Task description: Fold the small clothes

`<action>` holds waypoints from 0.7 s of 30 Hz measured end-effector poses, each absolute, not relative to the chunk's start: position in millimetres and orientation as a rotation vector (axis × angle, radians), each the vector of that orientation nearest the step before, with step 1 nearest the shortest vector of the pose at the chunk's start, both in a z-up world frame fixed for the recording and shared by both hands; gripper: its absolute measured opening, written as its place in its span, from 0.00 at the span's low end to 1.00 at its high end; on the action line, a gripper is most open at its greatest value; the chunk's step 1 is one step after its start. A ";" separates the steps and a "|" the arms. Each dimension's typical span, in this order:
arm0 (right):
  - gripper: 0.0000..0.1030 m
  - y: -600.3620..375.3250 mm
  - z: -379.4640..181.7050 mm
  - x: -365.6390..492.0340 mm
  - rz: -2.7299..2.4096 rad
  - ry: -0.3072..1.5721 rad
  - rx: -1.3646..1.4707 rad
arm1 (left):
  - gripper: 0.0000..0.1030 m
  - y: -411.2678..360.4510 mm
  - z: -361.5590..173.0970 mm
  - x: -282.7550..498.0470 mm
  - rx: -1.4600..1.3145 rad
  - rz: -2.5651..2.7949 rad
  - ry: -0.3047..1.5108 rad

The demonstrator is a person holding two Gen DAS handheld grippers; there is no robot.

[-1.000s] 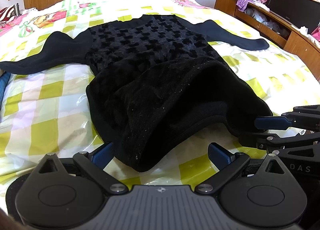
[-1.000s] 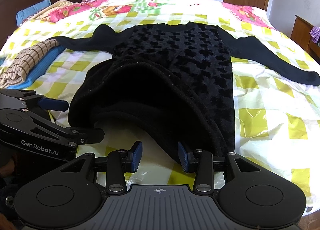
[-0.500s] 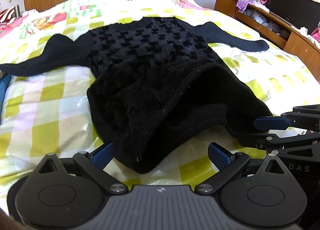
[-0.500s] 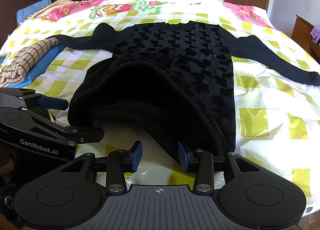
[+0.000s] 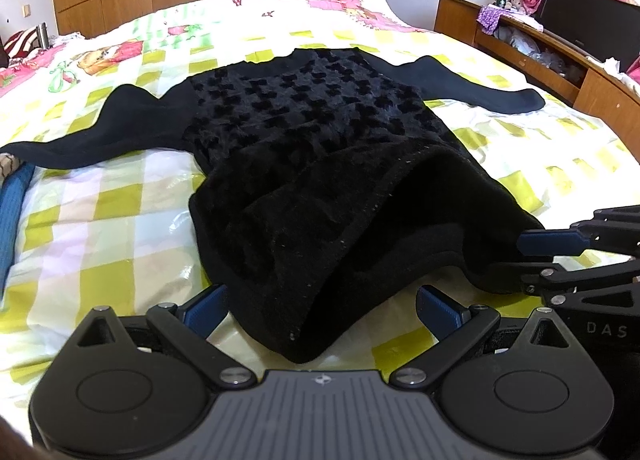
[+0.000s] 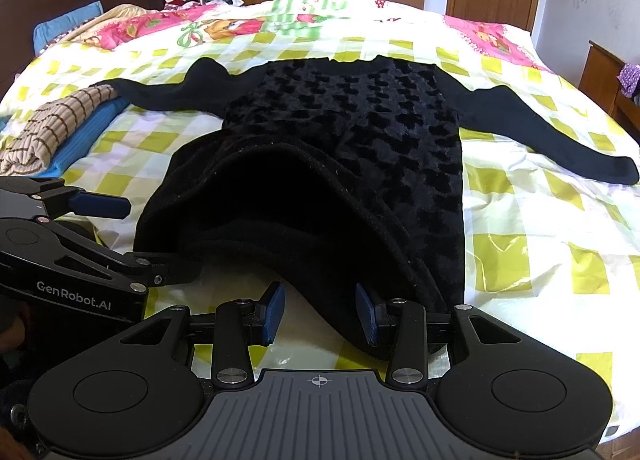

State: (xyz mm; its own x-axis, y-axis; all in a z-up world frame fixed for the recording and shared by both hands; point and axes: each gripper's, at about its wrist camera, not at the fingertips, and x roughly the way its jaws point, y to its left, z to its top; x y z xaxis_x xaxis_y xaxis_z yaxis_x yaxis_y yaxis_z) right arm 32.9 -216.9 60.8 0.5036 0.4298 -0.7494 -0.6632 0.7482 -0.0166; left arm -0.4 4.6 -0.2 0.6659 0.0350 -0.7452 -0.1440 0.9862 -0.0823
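My left gripper gapes wide around the near left hem corner of the black sweater and holds nothing. At twelve o'clock the sweater lies flat on the checked bedspread, sleeves out, ready for folding. My right gripper, half open and empty, flanks the right hem corner; open bed lies beyond.

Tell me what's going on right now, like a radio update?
Left gripper open, hem of black sweater between its fingers. Right gripper open at the hem too. Sweater flat, sleeves spread. Folded striped cloth lies clear.
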 end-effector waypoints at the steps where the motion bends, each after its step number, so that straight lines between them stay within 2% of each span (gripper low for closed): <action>1: 0.38 -216.4 61.4 32.9 0.675 0.799 -0.325 | 1.00 5.3 -0.8 -0.9 -0.132 0.105 0.835; 10: 0.42 -210.1 61.6 35.3 0.699 0.777 -0.360 | 1.00 20.5 -13.4 3.4 -0.143 0.176 0.880; 12: 0.42 -210.4 61.8 35.2 0.701 0.774 -0.365 | 0.84 25.8 -16.6 3.7 -0.156 0.199 0.908; 13: 0.42 -210.5 62.0 35.4 0.704 0.773 -0.366 | 0.70 28.9 -18.0 3.2 -0.171 0.204 0.922; 14: 0.42 -210.2 62.1 35.6 0.707 0.774 -0.367 | 0.60 32.7 -19.4 2.2 -0.191 0.207 0.935; 21: 0.42 -196.5 63.2 27.5 0.792 0.747 -0.420 | 0.41 55.2 -15.9 -14.6 -0.275 0.252 0.950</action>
State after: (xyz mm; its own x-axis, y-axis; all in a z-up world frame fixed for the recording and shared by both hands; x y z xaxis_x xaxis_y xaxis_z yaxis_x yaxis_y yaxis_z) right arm 27.5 -196.5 63.2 0.4716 0.4846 -0.7367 -0.7642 0.6414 -0.0674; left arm -14.6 55.2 -15.9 0.5571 0.0905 -0.8255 -0.3300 0.9363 -0.1200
